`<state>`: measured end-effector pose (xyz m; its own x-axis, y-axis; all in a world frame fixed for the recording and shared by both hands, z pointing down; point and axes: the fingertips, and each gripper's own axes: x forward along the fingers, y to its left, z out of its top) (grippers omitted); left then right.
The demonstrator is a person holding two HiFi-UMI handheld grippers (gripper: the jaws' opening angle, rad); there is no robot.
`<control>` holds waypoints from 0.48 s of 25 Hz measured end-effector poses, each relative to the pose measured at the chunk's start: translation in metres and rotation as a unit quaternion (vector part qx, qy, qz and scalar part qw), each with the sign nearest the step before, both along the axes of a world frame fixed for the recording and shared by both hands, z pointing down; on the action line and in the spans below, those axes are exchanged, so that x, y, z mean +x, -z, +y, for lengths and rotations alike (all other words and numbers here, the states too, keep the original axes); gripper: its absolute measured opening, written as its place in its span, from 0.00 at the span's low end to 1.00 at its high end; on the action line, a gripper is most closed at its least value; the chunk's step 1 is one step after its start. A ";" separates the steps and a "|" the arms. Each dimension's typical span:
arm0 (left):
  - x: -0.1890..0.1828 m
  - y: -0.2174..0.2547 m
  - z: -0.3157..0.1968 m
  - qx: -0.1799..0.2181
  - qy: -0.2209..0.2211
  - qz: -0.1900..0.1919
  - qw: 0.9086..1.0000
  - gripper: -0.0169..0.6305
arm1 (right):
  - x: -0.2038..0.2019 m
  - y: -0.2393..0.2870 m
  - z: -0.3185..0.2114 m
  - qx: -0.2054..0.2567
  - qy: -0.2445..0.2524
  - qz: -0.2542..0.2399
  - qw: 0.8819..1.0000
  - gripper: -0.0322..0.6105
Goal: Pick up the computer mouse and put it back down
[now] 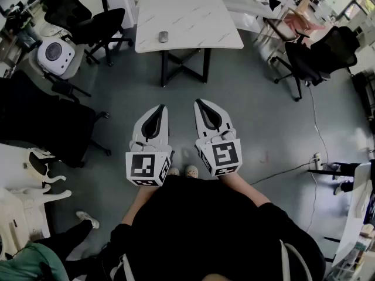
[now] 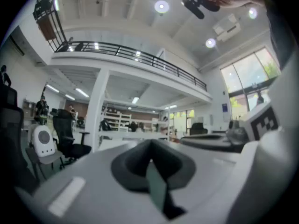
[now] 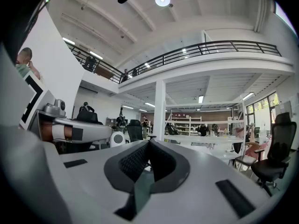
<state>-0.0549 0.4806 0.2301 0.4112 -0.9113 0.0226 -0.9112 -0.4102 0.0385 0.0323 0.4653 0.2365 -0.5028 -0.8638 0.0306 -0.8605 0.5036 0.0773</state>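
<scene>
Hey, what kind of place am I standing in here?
Probably a large open-plan office or lab: black office chairs stand near a white table with a mouse on it, and a mezzanine railing runs overhead.

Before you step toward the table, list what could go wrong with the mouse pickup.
1. The left hand-held gripper and right hand-held gripper are both shut. Reaching the computer mouse that way would likely shove it across the table.
2. The mouse lies toward the table's near left corner, so a push could drop it.
</scene>
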 end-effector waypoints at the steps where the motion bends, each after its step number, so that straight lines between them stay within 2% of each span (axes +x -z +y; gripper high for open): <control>1: 0.001 0.000 -0.001 0.000 0.000 0.000 1.000 0.04 | 0.001 0.000 -0.001 -0.001 0.000 -0.002 1.000 0.08; 12: 0.021 -0.003 -0.010 0.000 0.009 0.006 1.000 0.04 | 0.018 0.001 -0.009 0.010 0.018 -0.016 1.000 0.08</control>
<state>-0.0336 0.4709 0.2329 0.3946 -0.9187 0.0176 -0.9181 -0.3934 0.0488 0.0504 0.4560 0.2350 -0.5333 -0.8459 -0.0030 -0.8445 0.5322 0.0597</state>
